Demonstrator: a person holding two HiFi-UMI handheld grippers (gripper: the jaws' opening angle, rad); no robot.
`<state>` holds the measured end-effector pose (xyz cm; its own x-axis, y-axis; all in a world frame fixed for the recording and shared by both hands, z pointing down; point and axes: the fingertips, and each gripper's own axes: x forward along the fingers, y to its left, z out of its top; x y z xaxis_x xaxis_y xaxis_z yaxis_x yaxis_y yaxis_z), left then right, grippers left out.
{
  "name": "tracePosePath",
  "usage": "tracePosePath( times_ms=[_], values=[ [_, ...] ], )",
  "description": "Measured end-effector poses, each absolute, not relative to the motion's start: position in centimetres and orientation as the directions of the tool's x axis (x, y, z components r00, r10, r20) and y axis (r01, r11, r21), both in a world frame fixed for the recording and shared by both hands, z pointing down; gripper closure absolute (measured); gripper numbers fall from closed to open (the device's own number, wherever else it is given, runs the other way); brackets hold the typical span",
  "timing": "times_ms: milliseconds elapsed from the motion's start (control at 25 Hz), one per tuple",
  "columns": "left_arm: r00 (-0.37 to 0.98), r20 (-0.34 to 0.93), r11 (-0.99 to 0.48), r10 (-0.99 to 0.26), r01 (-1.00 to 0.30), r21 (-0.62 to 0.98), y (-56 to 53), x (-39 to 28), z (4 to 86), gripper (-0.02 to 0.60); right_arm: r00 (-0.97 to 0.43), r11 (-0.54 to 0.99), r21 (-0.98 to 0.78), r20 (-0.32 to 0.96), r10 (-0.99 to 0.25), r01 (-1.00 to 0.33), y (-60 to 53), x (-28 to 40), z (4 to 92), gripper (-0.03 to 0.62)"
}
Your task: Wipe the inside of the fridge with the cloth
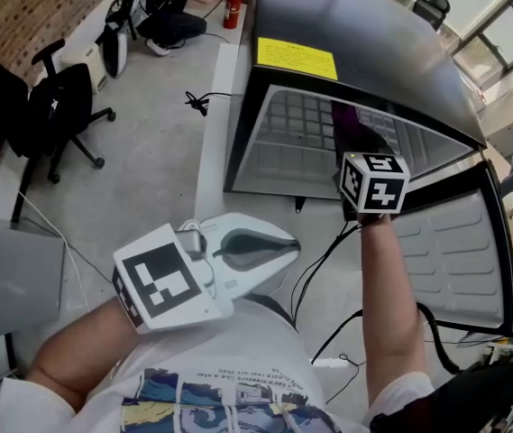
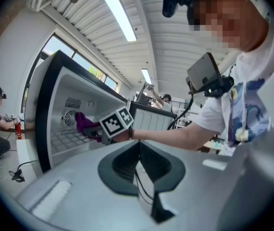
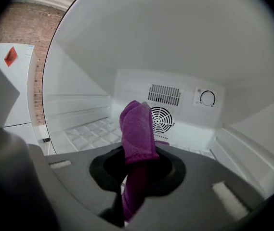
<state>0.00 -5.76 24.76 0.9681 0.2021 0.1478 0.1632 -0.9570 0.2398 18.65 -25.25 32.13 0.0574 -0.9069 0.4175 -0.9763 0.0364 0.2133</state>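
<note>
Clamping the floppy purple terry cloth [image 3: 137, 129] in its jaws, the right gripper [image 3: 136, 163] may snag and lose it inside the white-lined black fridge [image 1: 364, 52]; left gripper [image 1: 285, 247] jaws closed, empty.

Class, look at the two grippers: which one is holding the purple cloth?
The right gripper, which reaches into the fridge with its jaws shut on the cloth. The left gripper is outside the fridge, its jaws together on nothing.
</note>
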Motion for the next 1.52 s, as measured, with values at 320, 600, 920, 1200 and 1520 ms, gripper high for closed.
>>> tracePosePath(
  times_ms=[320, 600, 920, 1200, 1520],
  values=[
    [0.974, 0.153, -0.965, 0.166, 0.128, 0.230, -5.5, -1.6, 24.8, 0.577, -0.026, 0.103, 0.167, 0.412, -0.911, -0.981, -26.3, 14.1, 32.2, 0.540],
    [0.978, 0.159, -0.968, 0.134, 0.095, 0.230, -5.6, -3.2, 24.6, 0.577, -0.090, 0.134, 0.085, 0.398, -0.913, -0.987, -27.4, 10.6, 32.0, 0.540],
    [0.979, 0.171, -0.969, 0.112, 0.069, 0.236, -5.8, -4.8, 24.8, 0.577, -0.170, 0.184, 0.001, 0.377, -0.911, -0.983, -28.2, 7.0, 31.7, 0.540],
    [0.978, 0.178, -0.970, 0.109, 0.066, 0.232, -5.7, -5.6, 24.8, 0.577, -0.232, 0.194, -0.141, 0.341, -0.911, -0.971, -28.4, 5.0, 31.3, 0.540],
    [0.976, 0.179, -0.970, 0.120, 0.076, 0.232, -5.4, -6.2, 25.0, 0.577, -0.300, 0.192, -0.356, 0.280, -0.912, -0.914, -27.8, 5.0, 31.0, 0.540]
  ],
)
